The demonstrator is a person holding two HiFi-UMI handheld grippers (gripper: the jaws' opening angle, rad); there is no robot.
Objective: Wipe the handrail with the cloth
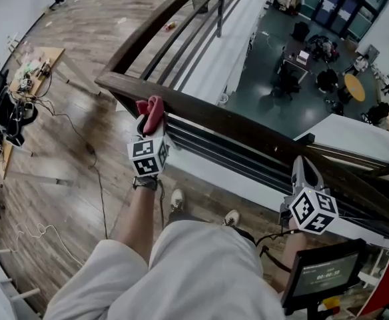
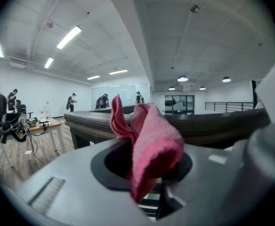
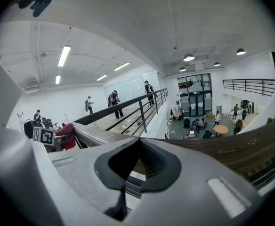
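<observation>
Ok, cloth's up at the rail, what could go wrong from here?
1. The cloth sits bunched in the left gripper, with loose folds above the jaws. Dragged along the handrail, it could pull free and fall to the lower floor, which lies open beyond the rail.
2. Bunched like this, only a small patch may touch the wood, so the wipe could be patchy.
3. The right gripper, shut and empty, is close to the rail and could knock it.

Pink cloth (image 2: 152, 147) in left tool (image 2: 144, 166)
</observation>
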